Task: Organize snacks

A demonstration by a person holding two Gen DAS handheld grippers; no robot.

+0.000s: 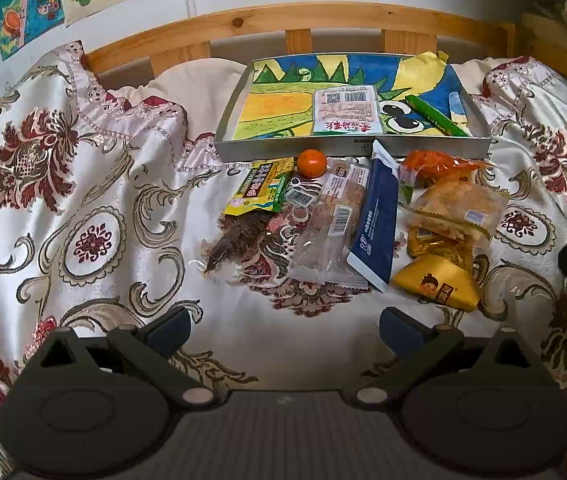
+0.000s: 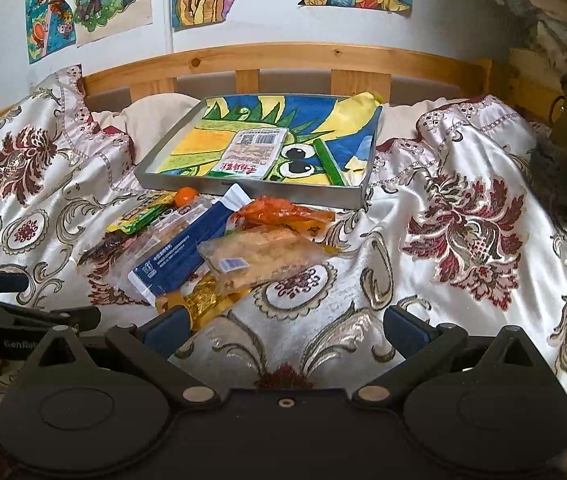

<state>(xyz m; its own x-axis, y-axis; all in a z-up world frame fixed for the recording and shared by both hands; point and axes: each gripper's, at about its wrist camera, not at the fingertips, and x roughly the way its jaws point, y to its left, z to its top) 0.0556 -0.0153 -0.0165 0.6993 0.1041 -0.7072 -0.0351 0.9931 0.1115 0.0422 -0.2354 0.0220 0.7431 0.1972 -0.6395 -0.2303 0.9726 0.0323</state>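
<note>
- Your snack pile (image 1: pixel 359 220) lies on the bed just in front of the gray tray (image 1: pixel 347 148), touching its near wall at the tangerine (image 1: pixel 311 163).
- In that pile, the dark blue packet (image 1: pixel 377 220) runs down the middle; the yellow-green packet (image 1: pixel 261 190) sits to its left, and the clear cracker pack (image 1: pixel 457 208) and yellow wedge packet (image 1: pixel 437 284) to its right.
- Inside the tray, on the drawing that lines it, rest a white packet (image 1: pixel 343 110) and a green stick (image 1: pixel 435 114).
- Your left gripper (image 1: pixel 283 330) is spread wide and holds nothing; it hovers over the bedspread (image 1: pixel 83 200), on the near side of the pile from the tray, apart from it.
- Your right gripper (image 2: pixel 285 330) is also wide and empty; the pile lies ahead and to its left, with its left fingertip (image 2: pixel 169 326) just beside the gold wrapper (image 2: pixel 203 300) at the pile's near edge.
</note>
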